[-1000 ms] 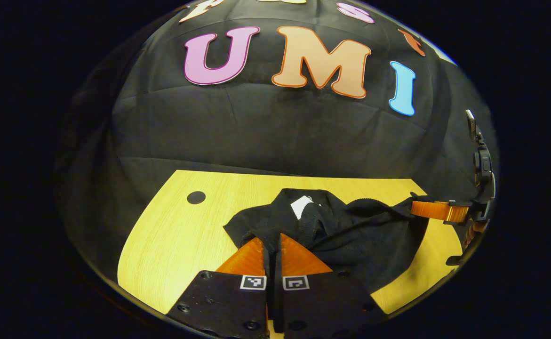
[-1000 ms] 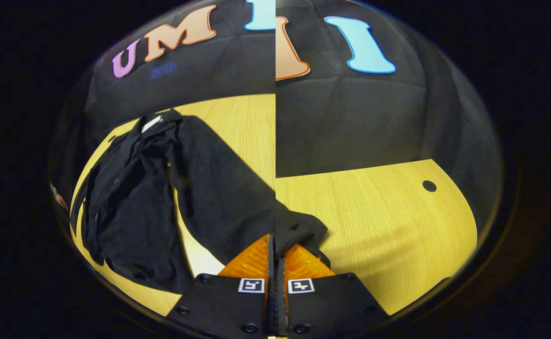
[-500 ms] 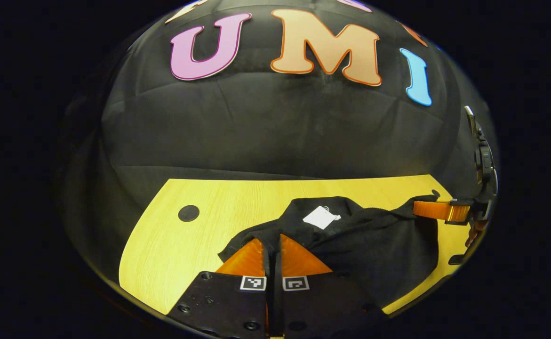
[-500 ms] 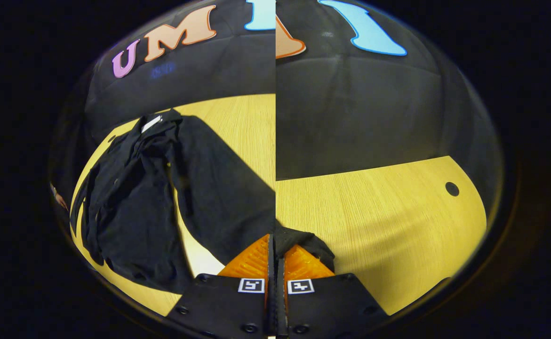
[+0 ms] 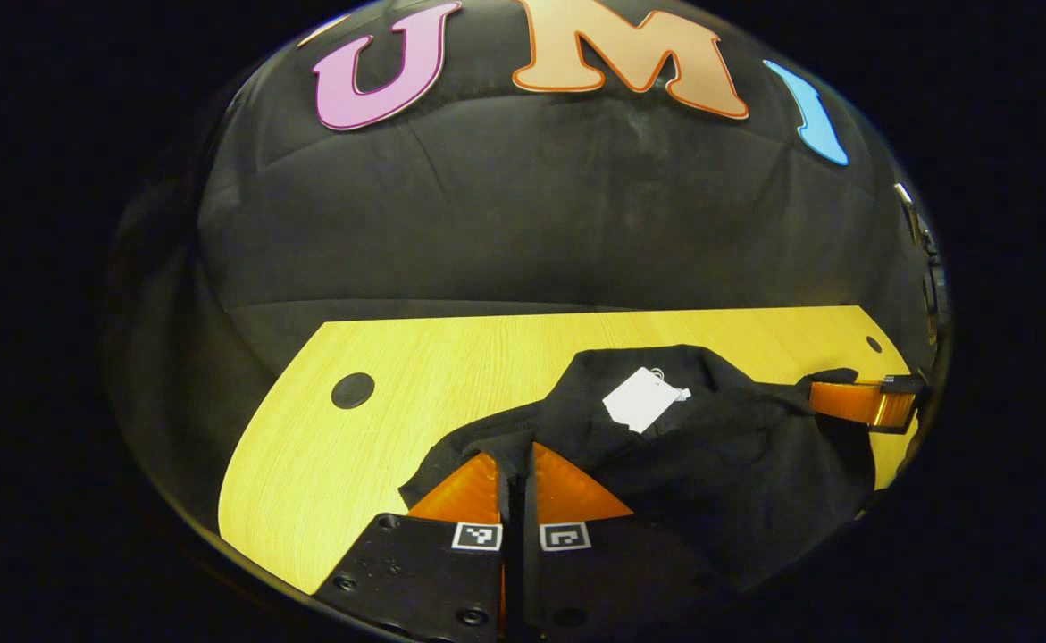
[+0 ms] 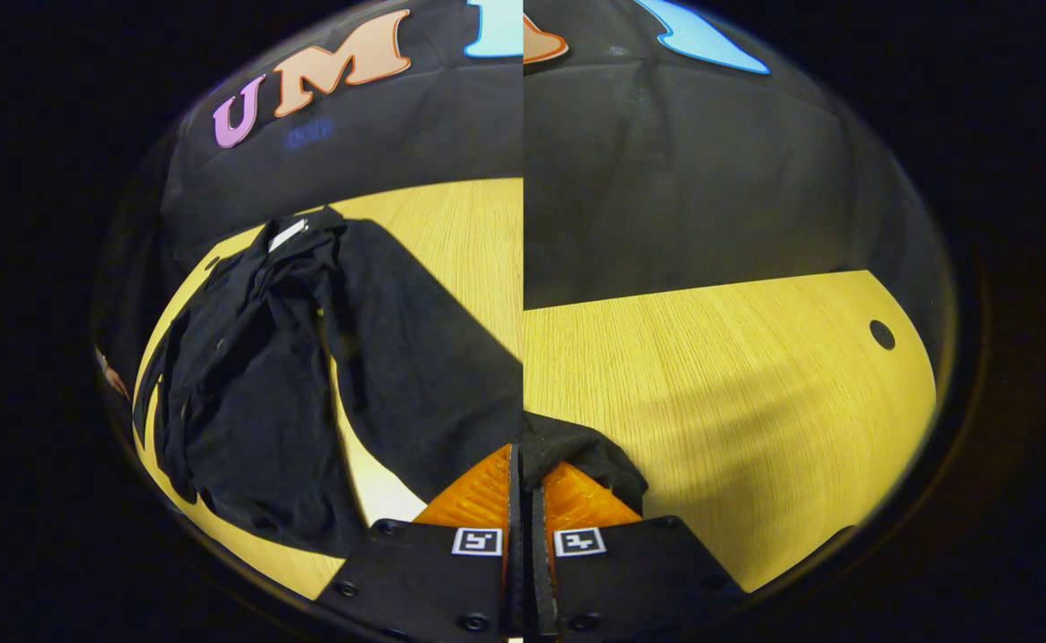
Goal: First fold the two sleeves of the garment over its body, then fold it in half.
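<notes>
Two grippers each pinch the black garment (image 5: 710, 455), which lies crumpled on the yellow wooden table (image 5: 380, 438).

In the left gripper view, a round dark hole (image 5: 352, 390) sits in the tabletop toward the left, well apart from the cloth. The left gripper (image 5: 519, 473) is at the bottom, its two fingers drawn together with a fold of the black fabric clamped between them. From there the garment spreads rightward in soft wrinkles, with a white tag (image 5: 640, 399) lying face up near the neck. At the far right the right gripper (image 5: 857, 402) is seen side-on at the table's edge, its fingers closed over the other end of the cloth, which runs in a raised ridge toward it. A second small hole (image 5: 873, 344) lies just behind it.

The right gripper view is split down the middle, and the two halves do not line up. Its left half shows the garment (image 6: 308, 375) stretched out long across the table (image 6: 710, 384), bunched and twisted, with the tag (image 6: 287, 234) at its far end. At the bottom the right gripper (image 6: 523, 487) has its fingers pressed together on a dark bunch of fabric. The right half shows bare wood and a hole (image 6: 882, 335) near the right edge.
</notes>
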Demonstrator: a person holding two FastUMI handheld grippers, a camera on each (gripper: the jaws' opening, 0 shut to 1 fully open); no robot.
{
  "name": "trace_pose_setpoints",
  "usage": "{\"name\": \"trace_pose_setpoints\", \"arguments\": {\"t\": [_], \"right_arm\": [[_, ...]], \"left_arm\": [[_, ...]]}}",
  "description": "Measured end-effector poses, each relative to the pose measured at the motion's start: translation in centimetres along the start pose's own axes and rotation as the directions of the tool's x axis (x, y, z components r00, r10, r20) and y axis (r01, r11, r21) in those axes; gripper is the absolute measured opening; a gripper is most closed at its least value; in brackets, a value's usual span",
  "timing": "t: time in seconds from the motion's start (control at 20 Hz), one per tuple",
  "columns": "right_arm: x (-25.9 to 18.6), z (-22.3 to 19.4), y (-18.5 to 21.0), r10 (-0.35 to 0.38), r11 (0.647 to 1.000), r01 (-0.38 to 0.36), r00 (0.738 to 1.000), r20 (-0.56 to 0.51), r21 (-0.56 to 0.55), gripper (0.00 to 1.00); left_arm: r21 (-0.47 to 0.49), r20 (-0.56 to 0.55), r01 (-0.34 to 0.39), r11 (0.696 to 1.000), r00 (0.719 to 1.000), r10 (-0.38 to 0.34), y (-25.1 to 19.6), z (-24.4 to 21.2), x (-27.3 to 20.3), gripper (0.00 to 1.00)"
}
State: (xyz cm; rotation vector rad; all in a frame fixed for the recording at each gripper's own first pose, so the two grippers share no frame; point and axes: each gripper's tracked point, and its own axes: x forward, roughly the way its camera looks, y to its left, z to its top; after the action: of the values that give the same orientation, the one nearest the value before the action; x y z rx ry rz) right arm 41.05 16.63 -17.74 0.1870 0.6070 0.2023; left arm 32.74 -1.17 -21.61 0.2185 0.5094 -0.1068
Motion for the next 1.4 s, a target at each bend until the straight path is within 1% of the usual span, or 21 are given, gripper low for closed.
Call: {"name": "trace_pose_setpoints", "arguments": {"t": [0.05, 0.1, 0.15, 0.3, 0.4, 0.45, 0.5, 0.55, 0.65, 0.75, 0.85, 1.0, 1.1, 1.15, 1.25, 1.3, 1.4], "right_arm": [[-0.1, 0.1, -0.1, 0.005, 1.0, -0.005, 1.0, 0.001, 0.006, 0.13], [-0.3, 0.2, 0.1, 0.033, 0.999, -0.033, 0.999, 0.004, 0.008, 0.13], [-0.2, 0.3, 0.0, 0.039, 0.999, -0.039, 0.999, 0.006, 0.003, 0.02], [-1.1, 0.8, 0.3, 0.051, 0.998, -0.051, 0.998, 0.028, -0.03, 0.02], [-1.7, 1.0, 0.6, 0.049, 0.998, -0.047, 0.998, 0.04, -0.044, 0.02], [-1.9, 1.2, 0.4, 0.032, 0.998, -0.029, 0.998, 0.05, -0.058, 0.02], [-2.5, 1.7, 0.5, 0.024, 0.997, -0.019, 0.998, 0.066, -0.077, 0.53], [-3.2, 2.1, 0.7, 0.02, 0.995, -0.011, 0.996, 0.084, -0.096, 0.53], [-4.6, 3.0, 1.3, 0.026, 0.992, -0.01, 0.992, 0.121, -0.125, 0.53], [-6.4, 3.9, 1.9, 0.034, 0.99, -0.013, 0.988, 0.152, -0.139, 0.53], [-8.6, 4.5, 2.7, 0.047, 0.989, -0.02, 0.982, 0.185, -0.146, 0.53], [-13.2, 5.3, 3.5, 0.05, 0.987, -0.008, 0.963, 0.265, -0.159, 0.53], [-16.5, 5.0, 4.0, 0.055, 0.986, -0.001, 0.947, 0.318, -0.165, 0.53], [-18.3, 4.9, 4.3, 0.055, 0.986, 0.004, 0.934, 0.352, -0.166, 0.53], [-21.8, 3.9, 4.7, 0.049, 0.987, 0.019, 0.913, 0.406, -0.16, 0.53], [-23.5, 3.3, 4.9, 0.041, 0.988, 0.029, 0.901, 0.431, -0.155, 0.53], [-26.9, 1.7, 5.5, 0.035, 0.987, 0.045, 0.879, 0.475, -0.156, 0.52]], "left_arm": [[-0.004, 0.009, -0.008, 1.0, 1.0, 0.008, 0.2, 0.2, -0.1, 0.03], [-0.006, 0.016, -0.013, 1.0, 1.0, 0.013, 0.3, 0.3, -0.2, 0.05], [-0.009, 0.022, -0.02, 1.0, 1.0, 0.02, 0.3, 0.5, -0.3, 0.1], [-0.05, 0.022, -0.024, 0.998, 0.999, 0.025, 0.2, 0.4, -1.0, 0.16], [-0.112, 0.056, -0.021, 0.993, 0.998, 0.028, 0.0, 1.1, -1.8, 0.49], [-0.148, 0.084, -0.026, 0.989, 0.996, 0.038, 0.2, 1.7, -2.3, 0.66], [-0.175, 0.109, -0.029, 0.984, 0.993, 0.049, 0.3, 2.2, -2.7, 0.83], [-0.19, 0.131, -0.029, 0.981, 0.99, 0.055, 0.4, 2.8, -3.4, 0.99], [-0.19, 0.162, -0.05, 0.98, 0.983, 0.081, 1.3, 3.9, -5.4, 0.96], [-0.189, 0.201, -0.059, 0.98, 0.975, 0.097, 1.8, 5.4, -7.2, 0.94], [-0.216, 0.247, -0.034, 0.976, 0.965, 0.088, 1.8, 6.8, -9.7, 0.95], [-0.257, 0.296, -0.014, 0.966, 0.951, 0.092, 2.1, 8.2, -14.0, 0.95], [-0.256, 0.326, -0.022, 0.966, 0.939, 0.107, 2.4, 8.4, -17.5, 0.95], [-0.247, 0.351, -0.027, 0.969, 0.929, 0.116, 2.7, 8.7, -19.4, 0.95], [-0.213, 0.437, -0.035, 0.976, 0.89, 0.128, 3.1, 9.7, -23.0, 0.93], [-0.187, 0.462, -0.033, 0.982, 0.879, 0.118, 2.8, 9.9, -25.3, 0.93], [-0.162, 0.484, -0.021, 0.987, 0.87, 0.098, 2.5, 9.2, -28.2, 0.93]]}}
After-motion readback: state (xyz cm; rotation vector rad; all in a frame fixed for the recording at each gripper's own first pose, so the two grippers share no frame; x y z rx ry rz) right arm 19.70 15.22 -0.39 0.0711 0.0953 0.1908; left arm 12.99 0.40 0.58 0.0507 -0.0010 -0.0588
